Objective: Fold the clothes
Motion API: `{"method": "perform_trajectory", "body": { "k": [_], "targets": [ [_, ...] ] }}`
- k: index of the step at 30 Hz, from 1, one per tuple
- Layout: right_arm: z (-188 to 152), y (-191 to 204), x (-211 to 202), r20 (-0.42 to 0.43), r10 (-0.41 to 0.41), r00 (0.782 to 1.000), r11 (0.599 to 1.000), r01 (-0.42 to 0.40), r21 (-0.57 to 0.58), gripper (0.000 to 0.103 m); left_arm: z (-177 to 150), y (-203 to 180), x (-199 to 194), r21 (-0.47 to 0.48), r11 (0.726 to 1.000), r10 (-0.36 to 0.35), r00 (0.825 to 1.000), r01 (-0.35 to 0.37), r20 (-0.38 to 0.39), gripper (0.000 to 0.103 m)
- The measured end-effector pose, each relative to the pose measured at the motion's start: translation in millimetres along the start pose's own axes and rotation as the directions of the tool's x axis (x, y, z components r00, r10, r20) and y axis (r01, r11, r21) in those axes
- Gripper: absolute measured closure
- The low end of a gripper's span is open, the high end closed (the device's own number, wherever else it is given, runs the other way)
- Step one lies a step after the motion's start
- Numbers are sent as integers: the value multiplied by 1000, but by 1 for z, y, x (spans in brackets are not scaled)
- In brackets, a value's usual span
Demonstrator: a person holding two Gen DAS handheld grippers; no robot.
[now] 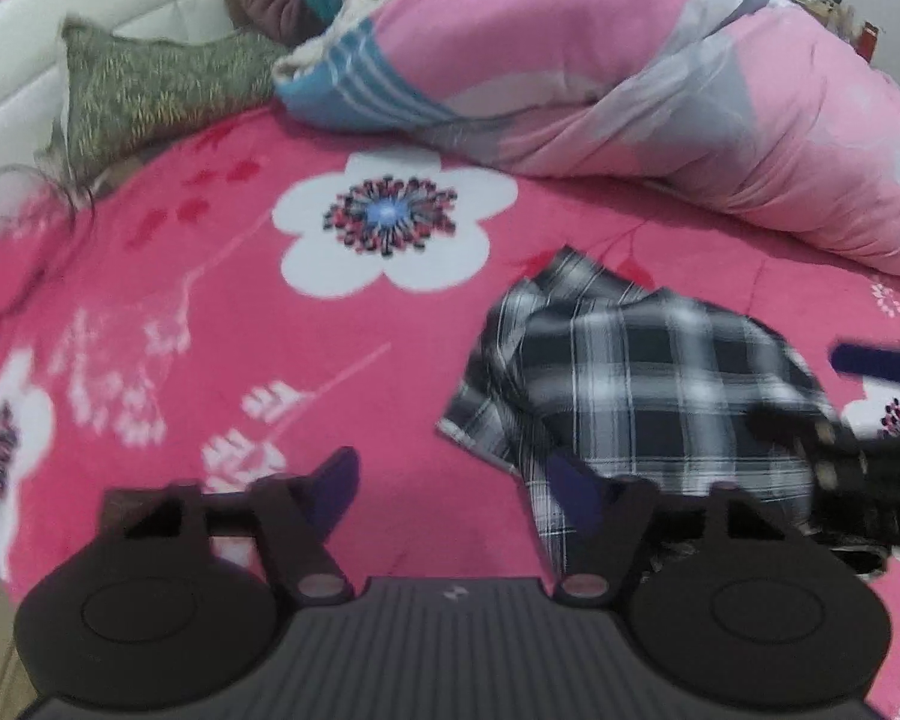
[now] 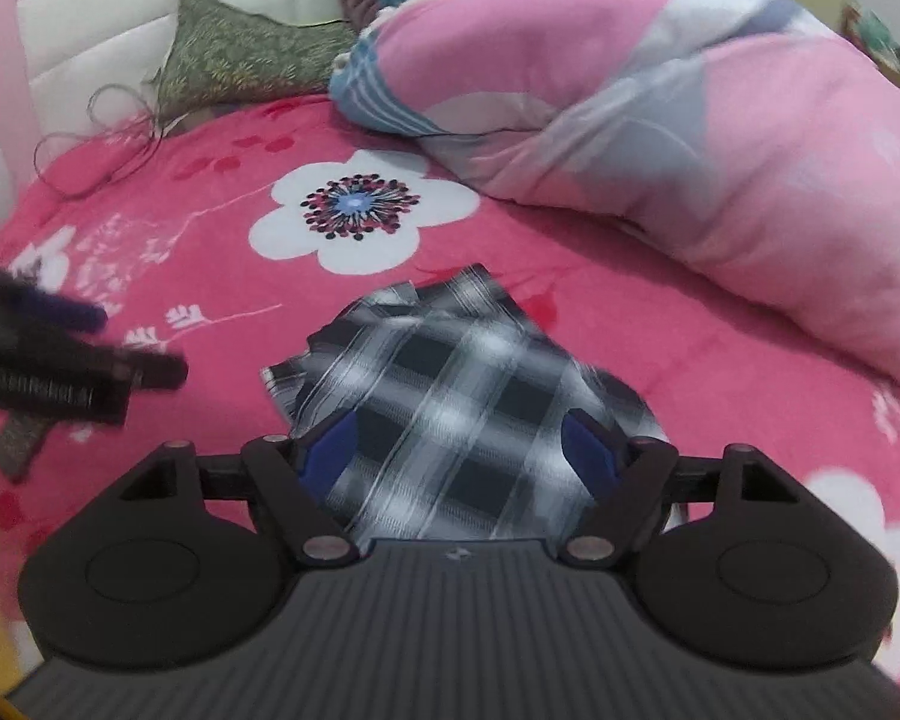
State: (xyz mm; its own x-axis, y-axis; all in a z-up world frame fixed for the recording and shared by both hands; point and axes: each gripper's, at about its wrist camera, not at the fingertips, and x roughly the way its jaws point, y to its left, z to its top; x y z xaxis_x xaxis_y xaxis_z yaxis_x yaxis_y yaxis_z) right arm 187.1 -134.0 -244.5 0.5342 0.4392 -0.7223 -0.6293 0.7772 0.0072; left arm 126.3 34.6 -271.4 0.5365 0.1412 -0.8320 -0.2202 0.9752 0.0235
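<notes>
A black-and-white plaid garment (image 1: 642, 372) (image 2: 450, 372) lies crumpled on the pink flowered bed sheet (image 1: 240, 300) (image 2: 690, 348). My left gripper (image 1: 456, 480) stands open just left of the garment. Its right fingertip (image 1: 570, 480) is at the cloth's near left edge, and bare sheet lies between the jaws. My right gripper (image 2: 459, 453) is open and low over the garment's near part, with plaid cloth spanning the gap between its blue pads (image 2: 330, 456). Each gripper also shows blurred at the edge of the other's view: the right gripper (image 1: 870, 408), the left gripper (image 2: 90, 354).
A bulky pink, grey and blue quilt (image 1: 630, 90) (image 2: 690, 150) is heaped along the far right of the bed. A green patterned pillow (image 1: 150, 90) (image 2: 240, 60) leans on the white padded headboard (image 1: 18, 90). A thin cable (image 2: 90, 144) loops at the far left.
</notes>
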Motion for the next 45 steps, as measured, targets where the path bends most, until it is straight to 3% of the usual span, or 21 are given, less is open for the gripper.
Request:
{"method": "perform_trajectory", "body": {
  "k": [1, 3, 5, 8, 9, 11, 13, 14, 17, 20, 22, 23, 25, 28, 33, 36, 40, 41, 42, 45],
  "targets": [
    [1, 1, 7, 3, 15, 1000, 1000, -15, -3, 31, -4, 1, 7, -2, 1000, 9, 1000, -9, -10, 52],
    [2, 6, 23, -1, 51, 999, 999, -51, -21, 33, -13, 4, 16, -31, 999, 10, 999, -11, -33, 77],
    [3, 15, 40, -11, 86, 996, 995, -86, -46, 35, -21, 7, 25, -57, 998, -11, 998, 8, -58, 90],
    [-1, 33, 63, -53, 104, 993, 988, -109, -109, 40, -30, 6, 35, -49, 998, -29, 996, 25, -81, 94],
    [-3, 38, 72, -80, 84, 993, 987, -93, -128, 48, -31, 5, 37, -43, 999, -35, 996, 32, -80, 95],
    [-8, 40, 87, -129, 46, 991, 990, -62, -126, 80, -33, 2, 40, -30, 998, -50, 996, 48, -77, 95],
    [-6, 26, 82, -113, 72, 991, 997, -75, -18, 97, -33, -3, 43, -11, 997, -76, 994, 75, -73, 95],
    [-4, 18, 76, -96, 85, 992, 996, -81, 47, 99, -32, -5, 44, 1, 996, -92, 993, 92, -73, 95],
    [0, -9, 46, -38, 56, 998, 977, -47, 208, 100, -29, -12, 49, 33, 988, -147, 986, 150, -83, 93],
    [-3, -40, 8, 26, -3, 1000, 934, -7, 358, 100, -24, -21, 53, 70, 977, -196, 976, 203, -96, 80],
    [-11, -66, -21, 53, -58, 997, 882, 26, 470, 100, -21, -29, 57, 106, 971, -203, 974, 214, -101, 71],
    [-17, -78, -37, 65, -88, 994, 852, 41, 521, 100, -20, -32, 59, 127, 967, -207, 973, 219, -106, 61],
    [-35, -101, -72, 70, -163, 984, 789, 88, 608, 101, -17, -37, 61, 156, 961, -216, 971, 230, -100, 57],
    [-66, -123, -126, 48, -310, 949, 694, 191, 695, 101, -15, -40, 61, 181, 946, -257, 962, 270, -96, 57],
    [-123, -154, -187, -53, -498, 866, 499, 336, 799, 101, -13, -53, 60, 256, 912, -304, 947, 321, -105, 57],
    [-162, -176, -187, -163, -532, 831, 361, 396, 844, 101, -14, -60, 58, 309, 888, -323, 940, 340, -105, 57],
    [-191, -180, -174, -316, -510, 800, 272, 498, 823, 92, -16, -66, 58, 370, 861, -330, 937, 348, -113, 62],
    [-194, -177, -175, -336, -510, 792, 254, 512, 820, 90, -16, -66, 59, 379, 858, -328, 937, 348, -118, 65],
    [-194, -171, -179, -332, -516, 790, 265, 515, 815, 89, -16, -68, 60, 378, 857, -328, 937, 350, -123, 68],
    [-176, -151, -186, -258, -516, 817, 388, 491, 780, 73, -16, -73, 66, 377, 856, -326, 935, 354, -138, 80]
  ]
}}
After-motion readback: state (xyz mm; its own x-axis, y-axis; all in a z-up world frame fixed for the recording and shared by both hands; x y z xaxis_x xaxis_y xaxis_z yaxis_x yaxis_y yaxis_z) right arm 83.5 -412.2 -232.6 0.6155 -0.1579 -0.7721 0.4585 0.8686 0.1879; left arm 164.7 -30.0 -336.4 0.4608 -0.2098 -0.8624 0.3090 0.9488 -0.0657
